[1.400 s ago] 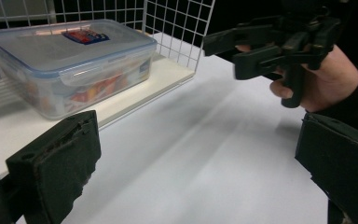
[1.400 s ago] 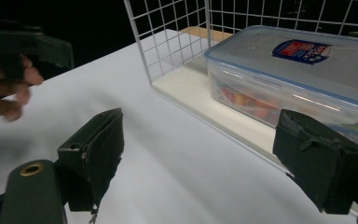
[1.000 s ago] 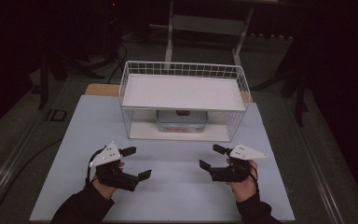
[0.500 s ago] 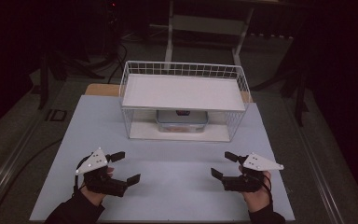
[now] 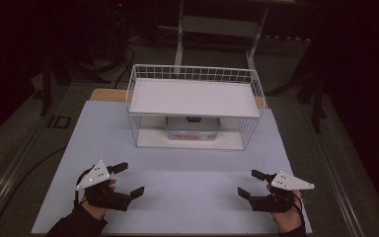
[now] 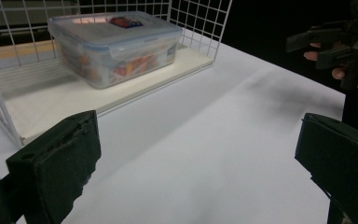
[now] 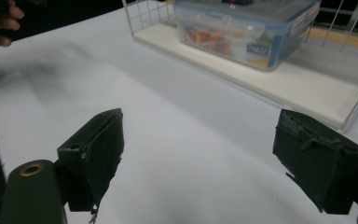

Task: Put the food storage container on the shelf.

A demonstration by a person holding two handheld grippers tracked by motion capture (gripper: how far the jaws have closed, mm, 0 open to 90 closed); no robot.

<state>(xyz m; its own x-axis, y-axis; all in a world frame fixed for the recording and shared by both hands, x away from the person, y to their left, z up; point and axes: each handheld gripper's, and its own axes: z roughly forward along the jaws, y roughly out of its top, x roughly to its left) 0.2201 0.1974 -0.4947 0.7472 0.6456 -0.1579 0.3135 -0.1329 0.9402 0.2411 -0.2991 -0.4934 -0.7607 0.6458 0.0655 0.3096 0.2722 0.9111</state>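
Note:
A clear plastic lidded box with colourful contents sits on the lower shelf of a white wire rack at the back of the table; it also appears as the box and the box in the gripper views. My left gripper is held low at the front left, jaws wide apart with nothing between them. My right gripper is at the front right, open and empty too. Both point inward toward each other. In the left gripper view the right gripper shows farther off.
The white table top stretches between the rack and the two hands. The rack's upper shelf is a bare white board. Dark floor, cables and a stand lie beyond the table.
Both grippers have drawn back toward the front edge of the table and spread further apart, the left going left and the right going right. Both stayed open.

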